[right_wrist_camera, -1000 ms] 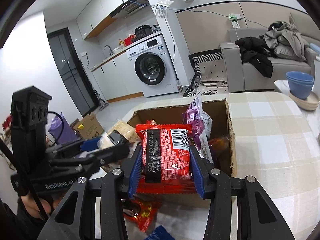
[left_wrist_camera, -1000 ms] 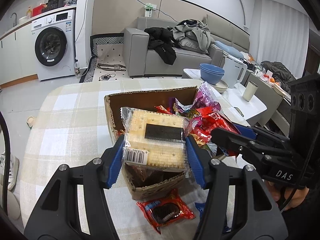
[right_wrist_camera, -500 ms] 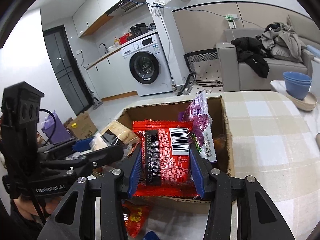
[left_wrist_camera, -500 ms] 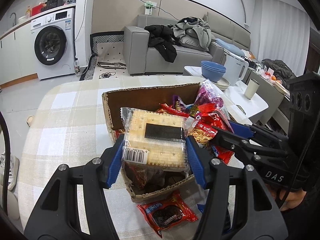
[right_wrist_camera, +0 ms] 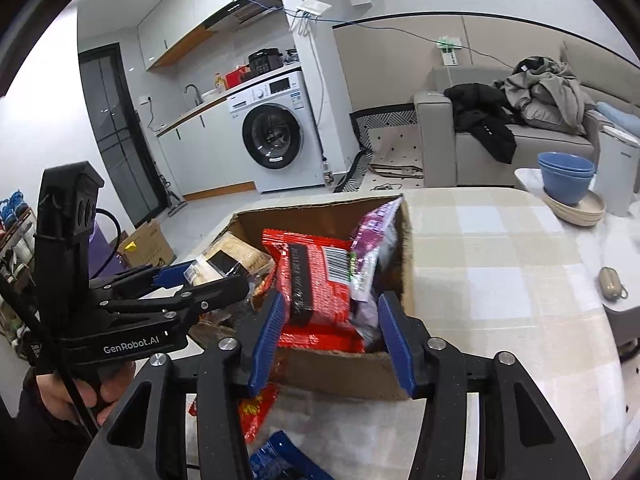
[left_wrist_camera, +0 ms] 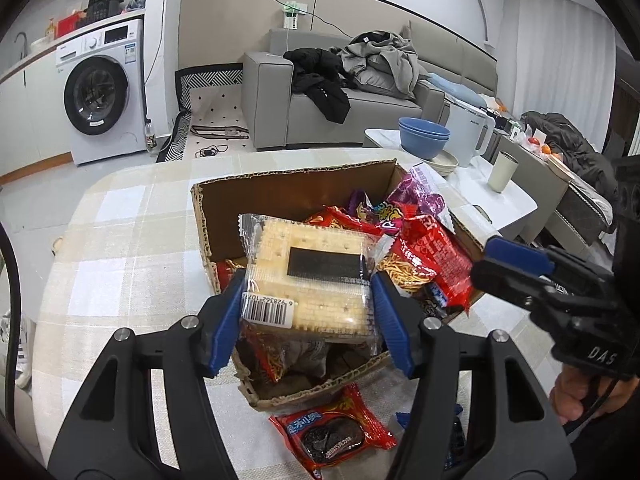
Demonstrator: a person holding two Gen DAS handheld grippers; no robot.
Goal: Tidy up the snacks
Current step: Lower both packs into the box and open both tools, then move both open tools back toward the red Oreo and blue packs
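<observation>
Right wrist — right gripper apparently released, red packet just beyond — over box.

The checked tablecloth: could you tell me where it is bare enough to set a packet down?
Bare cloth lies left of the cardboard box, and more right of it, up to the small pouch. The box is crowded; the red cookie packet lies just before it.

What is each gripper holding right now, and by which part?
The left gripper clamps the clear cracker pack by its two side edges. The right gripper is open; the red snack packet sits between its jaws over the cardboard box, apparently released.
</observation>
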